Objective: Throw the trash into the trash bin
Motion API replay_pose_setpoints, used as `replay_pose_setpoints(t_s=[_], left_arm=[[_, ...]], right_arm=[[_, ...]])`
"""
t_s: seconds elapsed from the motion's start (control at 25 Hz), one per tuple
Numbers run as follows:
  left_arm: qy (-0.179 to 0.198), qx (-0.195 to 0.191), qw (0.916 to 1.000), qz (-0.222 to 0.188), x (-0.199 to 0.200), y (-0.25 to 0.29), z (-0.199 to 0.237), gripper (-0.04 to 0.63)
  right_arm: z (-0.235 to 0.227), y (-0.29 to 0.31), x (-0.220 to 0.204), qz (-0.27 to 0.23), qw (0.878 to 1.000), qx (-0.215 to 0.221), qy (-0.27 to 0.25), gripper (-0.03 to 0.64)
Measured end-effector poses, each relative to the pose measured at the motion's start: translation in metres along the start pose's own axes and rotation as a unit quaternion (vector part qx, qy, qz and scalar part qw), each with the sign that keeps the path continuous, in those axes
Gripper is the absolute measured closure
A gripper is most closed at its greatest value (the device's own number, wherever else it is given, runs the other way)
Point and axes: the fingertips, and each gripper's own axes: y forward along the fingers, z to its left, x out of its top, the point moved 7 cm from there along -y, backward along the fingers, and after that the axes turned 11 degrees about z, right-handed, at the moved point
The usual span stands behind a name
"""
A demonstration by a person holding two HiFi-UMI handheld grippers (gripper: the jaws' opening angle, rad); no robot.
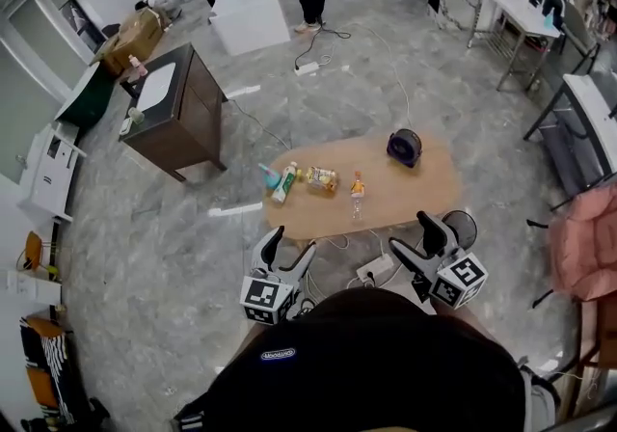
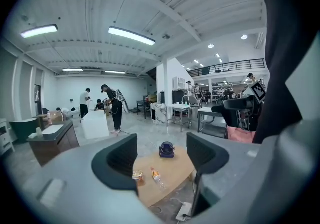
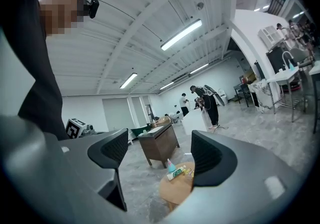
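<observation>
On the low oval wooden table [image 1: 405, 191] lies a row of trash: a teal-capped bottle [image 1: 269, 175], a white and green bottle [image 1: 285, 182], a snack packet [image 1: 322, 178] and a clear bottle with an orange cap [image 1: 357, 193]. A round purple object [image 1: 404, 147] stands at the table's far right. My left gripper [image 1: 291, 245] and right gripper [image 1: 415, 239] hover side by side short of the table's near edge, both open and empty. The left gripper view frames the packet [image 2: 136, 175] and clear bottle [image 2: 156, 177] between its jaws. The right gripper view shows the teal-capped bottle [image 3: 171, 167].
A round grey mesh bin [image 1: 463, 225] stands on the floor by the table's near right end, partly behind my right gripper. A power strip [image 1: 374, 271] and cables lie under the near edge. A dark wooden cabinet [image 1: 183, 117] stands to the left. People stand far back.
</observation>
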Motion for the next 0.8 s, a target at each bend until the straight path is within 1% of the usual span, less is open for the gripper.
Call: replay_pose_setpoints(t_s=[0.16,0.36,0.48,0.64,0.72,0.8], left_arm=[[-0.02,0.035,0.9992,0.001,0.0,-0.006,-0.007,0.273],[-0.048,0.068,0.9965,0.009,0.002,-0.006,-0.008,0.273],[-0.049,0.072,0.9961,0.013,0.002,0.0,-0.01,0.273],[-0.048,0.068,0.9964,0.014,0.01,0.009,-0.014,0.273],[-0.041,0.072,0.9964,0.019,0.01,0.011,-0.016,0.273],[-0.042,0.075,0.996,0.023,0.008,0.014,-0.016,0.273]], right_arm=[[-0.011,-0.002,0.001,0.005,1.0,0.019,0.002,0.213],[-0.019,0.005,0.006,0.014,0.999,0.035,-0.013,0.213],[-0.023,0.005,0.007,0.015,0.999,0.041,-0.021,0.213],[-0.041,0.001,0.005,0.016,0.999,0.032,0.006,0.212],[-0.049,-0.005,0.007,0.004,1.0,0.027,0.015,0.213],[-0.054,-0.009,0.012,-0.009,0.999,0.027,0.02,0.213]])
